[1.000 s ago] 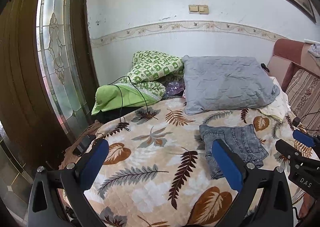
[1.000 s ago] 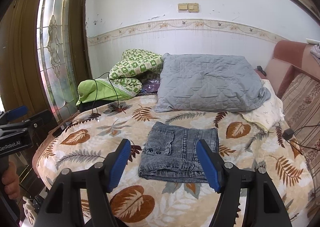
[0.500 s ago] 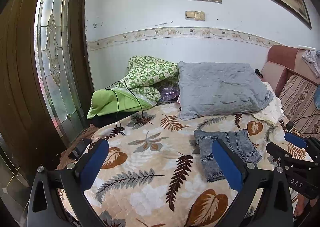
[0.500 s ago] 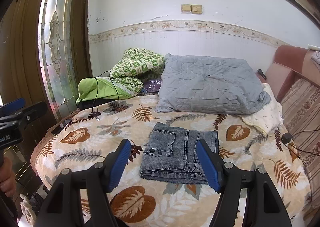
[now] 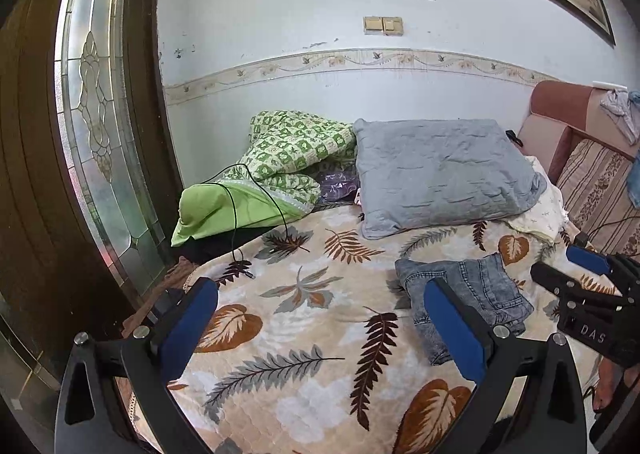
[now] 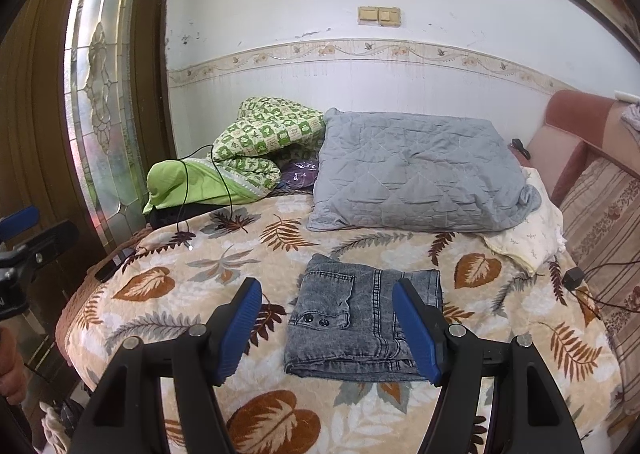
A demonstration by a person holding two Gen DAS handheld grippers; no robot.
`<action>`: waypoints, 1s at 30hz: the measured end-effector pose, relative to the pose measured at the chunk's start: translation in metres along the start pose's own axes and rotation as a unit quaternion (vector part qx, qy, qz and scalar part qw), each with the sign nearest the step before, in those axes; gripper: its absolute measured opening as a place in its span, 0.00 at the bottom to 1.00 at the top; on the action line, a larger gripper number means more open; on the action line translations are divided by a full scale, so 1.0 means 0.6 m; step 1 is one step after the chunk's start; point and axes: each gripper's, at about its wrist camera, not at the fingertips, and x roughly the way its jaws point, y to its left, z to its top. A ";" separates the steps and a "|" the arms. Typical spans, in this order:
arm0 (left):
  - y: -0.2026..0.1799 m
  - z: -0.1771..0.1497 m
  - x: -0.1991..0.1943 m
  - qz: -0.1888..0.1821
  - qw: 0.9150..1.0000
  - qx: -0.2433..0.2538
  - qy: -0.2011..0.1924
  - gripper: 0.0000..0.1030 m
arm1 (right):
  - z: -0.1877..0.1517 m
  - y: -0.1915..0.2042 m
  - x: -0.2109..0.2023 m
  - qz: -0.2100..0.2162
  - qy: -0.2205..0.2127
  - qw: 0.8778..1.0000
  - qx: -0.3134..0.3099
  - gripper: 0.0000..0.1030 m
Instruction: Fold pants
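The pants (image 6: 362, 324), grey washed denim, lie folded into a compact rectangle on the bed (image 6: 168, 318), on its leaf-patterned cover, toward the middle of the near half and clear of every edge. A pocket flap with two dark snaps faces up on the left part of the stack. The right gripper (image 6: 326, 328) hovers above the near edge of the bed, jaws standing wide apart with nothing between the blue pads; the folded denim shows through the gap. The left gripper (image 5: 320, 330) is likewise spread and empty, over the bed's left portion, with the pants just beyond its right finger (image 5: 454, 328). A grey pillow (image 6: 416, 173) rests at the far edge against the wall. A green patterned quilt (image 6: 264, 141) is bunched in the far left corner.
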 end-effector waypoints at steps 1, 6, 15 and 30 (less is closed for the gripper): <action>-0.001 0.002 0.001 -0.001 1.000 0.004 0.001 1.00 | 0.003 -0.002 0.002 -0.001 -0.002 1.000 0.002 0.69; -0.015 0.008 -0.005 -0.006 1.000 0.026 0.003 1.00 | 0.019 -0.013 0.004 -0.005 -0.017 1.000 0.015 0.69; -0.043 0.018 -0.022 -0.010 1.000 0.013 -0.003 1.00 | 0.014 -0.052 -0.013 -0.008 -0.021 1.000 0.017 0.69; -0.163 0.042 -0.083 -0.024 0.999 0.030 -0.023 1.00 | -0.019 -0.194 -0.116 -0.028 -0.045 0.997 0.047 0.69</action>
